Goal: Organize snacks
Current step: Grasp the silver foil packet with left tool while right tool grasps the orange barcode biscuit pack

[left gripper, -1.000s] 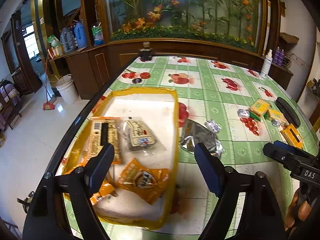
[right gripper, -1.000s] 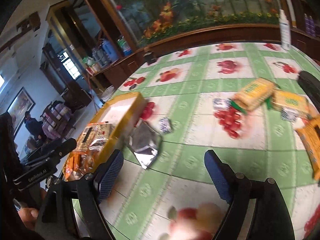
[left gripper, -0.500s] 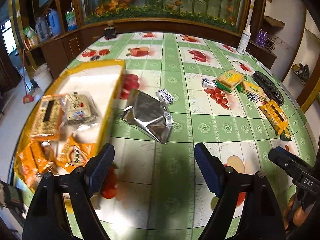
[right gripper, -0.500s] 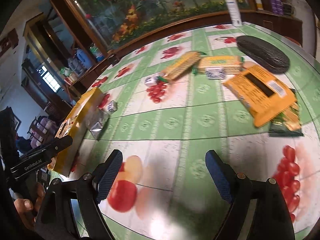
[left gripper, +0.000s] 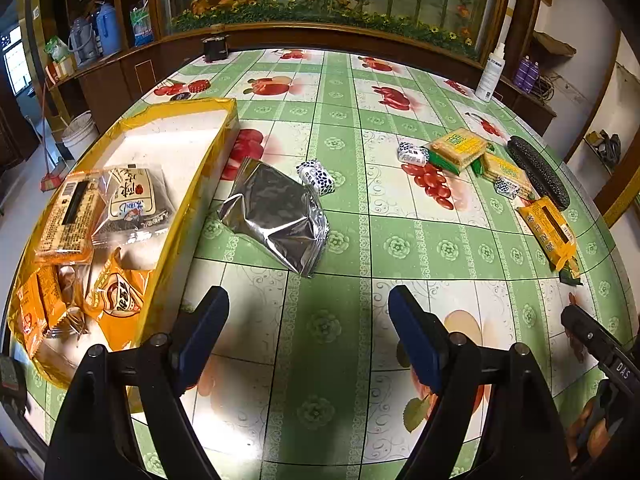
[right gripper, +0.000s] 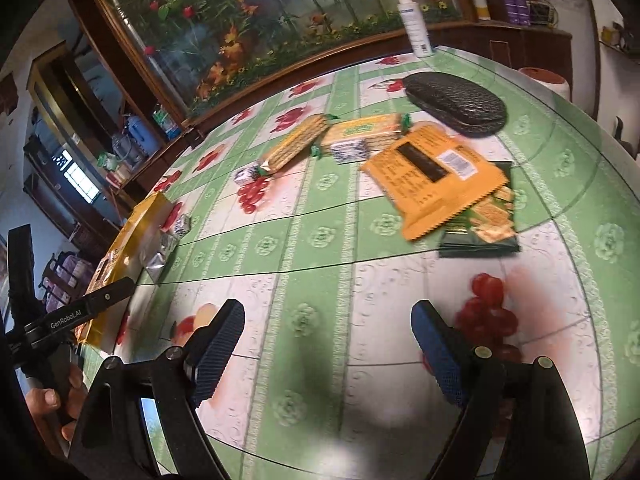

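Change since earlier: both views have been swung rightward across the table; the yellow tray, once centred ahead of the left gripper, is now seen at its 10 o'clock, and the right gripper's jaws are spread a touch wider, nothing between them.
Left gripper (left gripper: 308, 332): jaws are held wide apart and empty, above bare tablecloth (left gripper: 320, 340).
Table edge: the dark rim is seen curving past the tray at 8 o'clock in the left view; floor, a white bucket (left gripper: 80, 133) and a broom lie beyond it.
Yellow tray (left gripper: 188, 204): set at the table's left edge; its far half is bare white.
Tray contents: an orange barcode pack (left gripper: 66, 220), a clear pack with a white label (left gripper: 132, 200) overlapping it, and orange packets (left gripper: 116, 292) crowded in the near end.
Silver foil bag (left gripper: 276, 212): lies on the cloth just outside the tray's right wall, at 12 o'clock of the left gripper; a small spotted sweet (left gripper: 316, 176) touches its far corner.
Open room: a wide clear band of cloth is left between the foil bag and the right-hand snacks.
Right gripper (right gripper: 328, 340): jaws are spread and empty over cloth.
Right-hand snacks: at 12 to 1 o'clock, two wafer packs (right gripper: 298, 144), wrapped sweets, and an orange pack (right gripper: 432, 176) lying over a dark green cracker pack (right gripper: 484, 224).
Black case (right gripper: 456, 104): lies beyond them, near the far right rim.
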The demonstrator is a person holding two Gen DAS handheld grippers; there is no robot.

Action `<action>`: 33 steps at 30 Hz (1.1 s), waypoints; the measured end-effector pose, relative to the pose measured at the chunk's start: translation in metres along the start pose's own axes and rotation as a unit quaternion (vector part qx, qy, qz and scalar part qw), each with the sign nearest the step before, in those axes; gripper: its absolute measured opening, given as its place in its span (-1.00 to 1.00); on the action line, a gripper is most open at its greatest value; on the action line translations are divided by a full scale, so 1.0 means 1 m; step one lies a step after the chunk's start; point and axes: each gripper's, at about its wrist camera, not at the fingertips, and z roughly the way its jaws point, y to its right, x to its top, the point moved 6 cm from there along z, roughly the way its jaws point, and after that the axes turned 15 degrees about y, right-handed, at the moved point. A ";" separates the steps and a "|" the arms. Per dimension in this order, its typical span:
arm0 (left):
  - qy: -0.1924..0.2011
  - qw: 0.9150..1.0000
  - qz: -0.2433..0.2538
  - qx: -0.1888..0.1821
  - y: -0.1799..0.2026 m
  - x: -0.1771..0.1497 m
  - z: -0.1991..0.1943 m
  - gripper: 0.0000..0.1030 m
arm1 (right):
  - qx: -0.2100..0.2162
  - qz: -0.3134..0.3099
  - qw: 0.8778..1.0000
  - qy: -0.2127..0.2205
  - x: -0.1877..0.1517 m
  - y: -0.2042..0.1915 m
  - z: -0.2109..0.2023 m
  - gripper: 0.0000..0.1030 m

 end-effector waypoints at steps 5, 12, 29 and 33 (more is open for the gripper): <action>-0.005 1.000 -0.011 0.001 -0.005 -0.003 0.007 0.60 | -0.013 0.007 1.000 0.004 0.004 0.014 -0.004 0.70; -0.007 0.998 -0.053 0.027 -0.020 0.008 0.034 0.60 | -0.008 0.002 1.000 0.003 0.008 0.008 -0.002 0.70; -0.020 0.993 0.022 0.112 -0.007 0.026 0.089 0.61 | -0.062 -0.057 0.996 0.010 0.063 0.028 0.046 0.70; -0.024 0.996 0.044 0.080 0.003 0.029 0.093 0.61 | -0.084 -0.102 0.991 -0.013 0.075 0.032 0.073 0.78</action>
